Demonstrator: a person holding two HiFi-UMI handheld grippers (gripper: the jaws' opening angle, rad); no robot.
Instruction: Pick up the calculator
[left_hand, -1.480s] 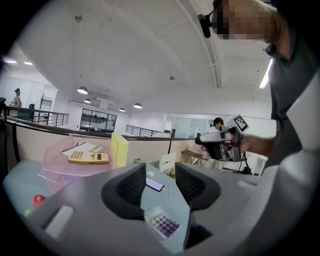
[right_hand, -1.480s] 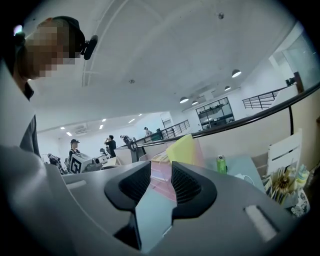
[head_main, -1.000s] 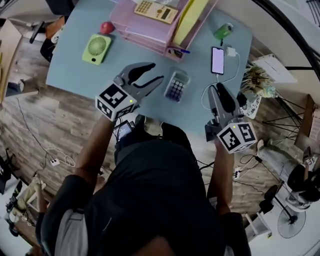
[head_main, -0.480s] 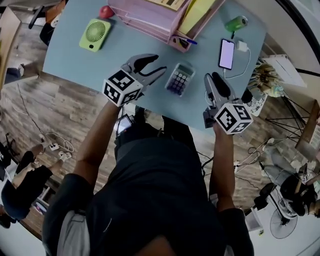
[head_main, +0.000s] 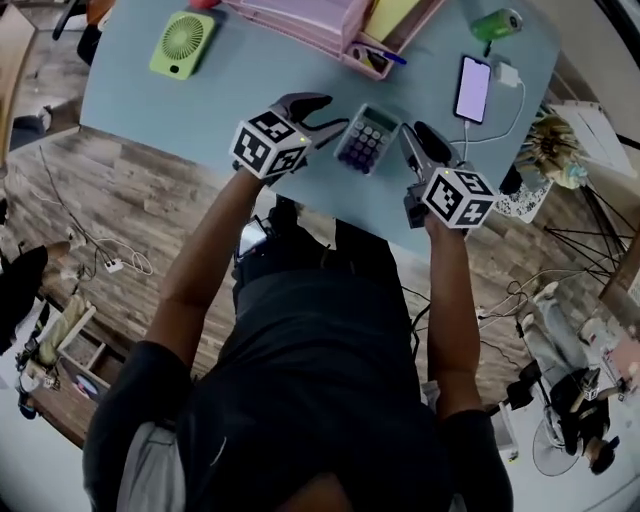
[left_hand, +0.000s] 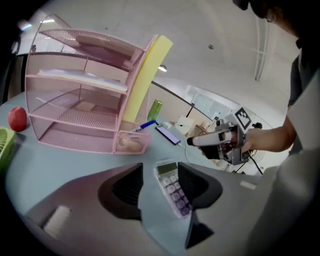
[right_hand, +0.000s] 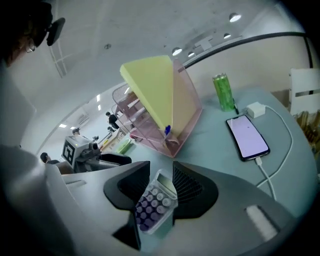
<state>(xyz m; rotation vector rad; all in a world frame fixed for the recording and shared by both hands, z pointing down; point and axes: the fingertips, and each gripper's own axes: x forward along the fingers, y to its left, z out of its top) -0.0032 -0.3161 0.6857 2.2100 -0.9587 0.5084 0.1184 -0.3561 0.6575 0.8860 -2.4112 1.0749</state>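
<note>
A small clear calculator with purple keys lies flat on the light-blue table. My left gripper is just left of it and stands open. In the left gripper view the calculator shows in the gap of the left gripper, close to the right-hand jaw. My right gripper is at the calculator's right edge. The right gripper has a narrow open gap, and the calculator shows through it. Neither gripper holds anything.
A pink mesh organizer with a yellow folder stands behind the calculator. A blue pen sits in its cup. A phone on a white cable and a green can lie at the right. A green fan is at the left.
Both grippers have moved in toward the calculator, the left from its left, the right from its lower right. The calculator has stayed on the table.
</note>
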